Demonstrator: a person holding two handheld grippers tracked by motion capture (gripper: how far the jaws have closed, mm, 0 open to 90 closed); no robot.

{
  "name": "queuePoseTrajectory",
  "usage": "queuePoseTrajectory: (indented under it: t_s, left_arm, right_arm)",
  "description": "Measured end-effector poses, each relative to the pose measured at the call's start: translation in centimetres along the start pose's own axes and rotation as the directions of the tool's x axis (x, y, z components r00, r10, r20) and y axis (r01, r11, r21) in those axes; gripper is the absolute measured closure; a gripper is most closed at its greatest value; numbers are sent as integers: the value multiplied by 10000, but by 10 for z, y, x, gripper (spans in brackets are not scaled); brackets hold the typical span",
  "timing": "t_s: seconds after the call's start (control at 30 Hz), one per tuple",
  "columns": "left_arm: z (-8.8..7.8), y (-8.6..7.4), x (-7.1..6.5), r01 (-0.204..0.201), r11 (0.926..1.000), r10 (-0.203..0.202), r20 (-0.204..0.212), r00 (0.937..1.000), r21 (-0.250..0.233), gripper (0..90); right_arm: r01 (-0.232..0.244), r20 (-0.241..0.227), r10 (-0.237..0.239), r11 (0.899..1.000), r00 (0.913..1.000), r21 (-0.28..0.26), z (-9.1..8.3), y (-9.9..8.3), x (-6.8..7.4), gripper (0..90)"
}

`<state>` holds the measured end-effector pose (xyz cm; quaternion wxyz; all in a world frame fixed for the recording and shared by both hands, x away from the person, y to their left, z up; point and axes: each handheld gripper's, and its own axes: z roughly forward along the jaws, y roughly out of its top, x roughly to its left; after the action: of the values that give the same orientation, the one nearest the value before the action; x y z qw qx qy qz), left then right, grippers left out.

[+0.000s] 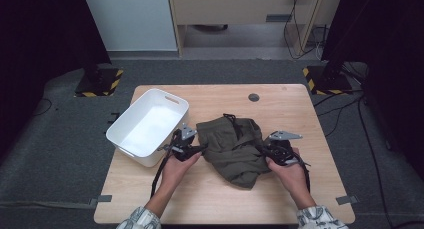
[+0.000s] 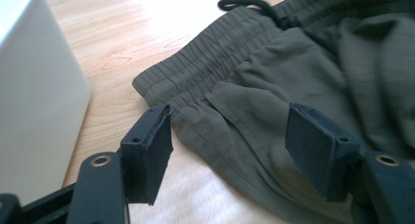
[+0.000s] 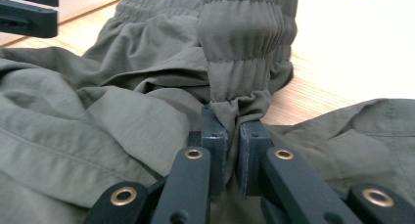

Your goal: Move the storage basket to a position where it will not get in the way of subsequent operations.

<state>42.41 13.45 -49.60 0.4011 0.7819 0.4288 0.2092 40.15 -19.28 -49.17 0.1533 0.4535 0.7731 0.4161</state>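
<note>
Wooden table on grey carpet; white plastic bin at its left, empty. Olive drawstring shorts lie rumpled at the table's centre, just right of the bin, partly folded, elastic waistband toward the far side.

Right gripper: jaws clenched on a gathered fold of the waistband fabric, lifting it slightly. Left gripper: jaws apart, straddling the shorts' near-left edge, pads not pressing the cloth.

Judgement: folding is mid-way. One side is gripped, the other not yet grasped; the fold remains to finish, and the bin has received nothing.
</note>
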Motion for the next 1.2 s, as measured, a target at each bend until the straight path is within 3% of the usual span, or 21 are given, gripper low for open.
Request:
queuePoseTrajectory:
  t_s: [0.17, 0.33, 0.47, 0.6, 0.7, 0.9, 1.1, 1.2]
  left_arm:
    - [27, -4, 3, 60, 9980, -37, -356, 9994, 625, 334]
    - [46, -14, 10, 436, 9926, -365, -644, 9973, 1131, 308]
    - [49, -13, 10, 505, 9935, -441, -648, 9969, 1016, 293]
    - [51, -12, 7, 283, 9940, -225, -561, 9982, 1052, 280]
    - [50, -12, 4, 264, 9953, -218, -506, 9985, 932, 356]
    - [47, -14, -4, 91, 9969, -57, -433, 9990, 776, 640]
    - [48, -13, -12, -2, 9971, 39, -472, 9989, 767, 795]
    - [48, -13, -12, -26, 9971, 56, -398, 9992, 755, 867]
  right_arm:
    - [-90, -15, 89, 9997, 10000, -206, -1, -3, -10, 833]
    - [-147, -104, 144, 9996, 9998, -227, 1, -6, -13, 822]
    - [-153, -150, 150, 9996, 9998, -225, 2, -6, -12, 805]
    - [-184, -157, 180, 9996, 9997, -231, 3, -7, -12, 764]
    - [-135, 18, 135, 9994, 9999, -327, 3, -7, -12, 689]
    - [-268, 349, 282, 9989, 9990, -393, 3, -6, -12, 457]
    - [-379, 630, 401, 9987, 9972, -349, 5, -7, -9, 304]
    - [-285, 650, 292, 9995, 9975, -112, 7, -8, -5, 329]
